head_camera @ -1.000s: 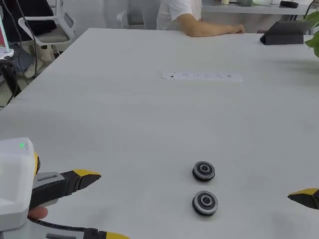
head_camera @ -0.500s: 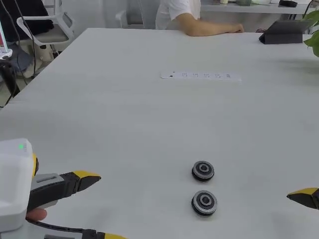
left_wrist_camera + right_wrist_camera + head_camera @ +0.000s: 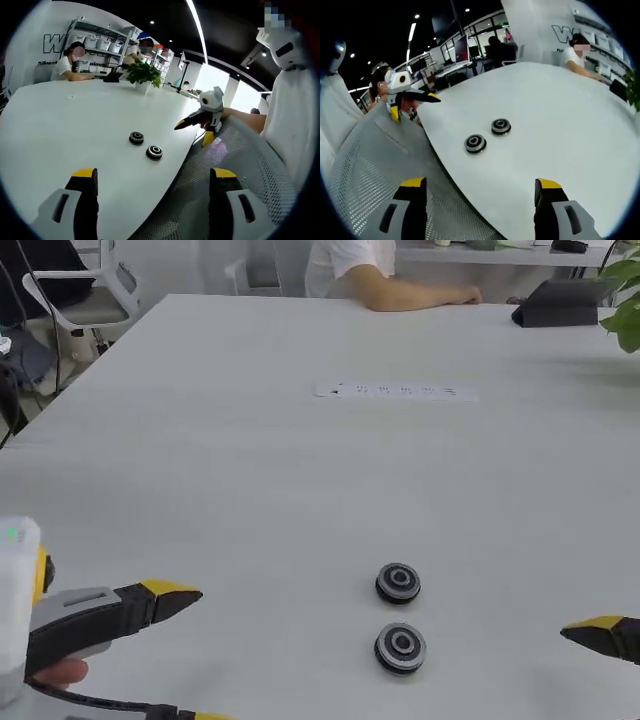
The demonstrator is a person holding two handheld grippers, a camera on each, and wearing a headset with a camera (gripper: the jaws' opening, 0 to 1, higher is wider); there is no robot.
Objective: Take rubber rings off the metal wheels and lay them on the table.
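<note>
The left gripper [image 3: 153, 173] is nearest, low on the left by the table's front edge. Its yellow-tipped jaws are spread wide with nothing between them. The right gripper [image 3: 480, 183] sits low on the right, jaws likewise wide apart and empty; in the head view one of its yellow tips comes in from the right edge. Neither touches a wheel, and both wheels lie between the two grippers. The near wheel [image 3: 400, 647] lies flat on the table [image 3: 250, 470], close to the front edge. The far wheel [image 3: 398, 582] lies flat just behind it, the two near each other but not touching. Each has a black ring [image 3: 381, 650] around a grey metal hub. Farther back, a white power strip [image 3: 395, 391] lies across the middle of the table. At the far edge a person's forearm [image 3: 420, 298] rests on the top, with a dark case [image 3: 555, 308] to its right and plant [image 3: 625, 315] leaves at the corner
</note>
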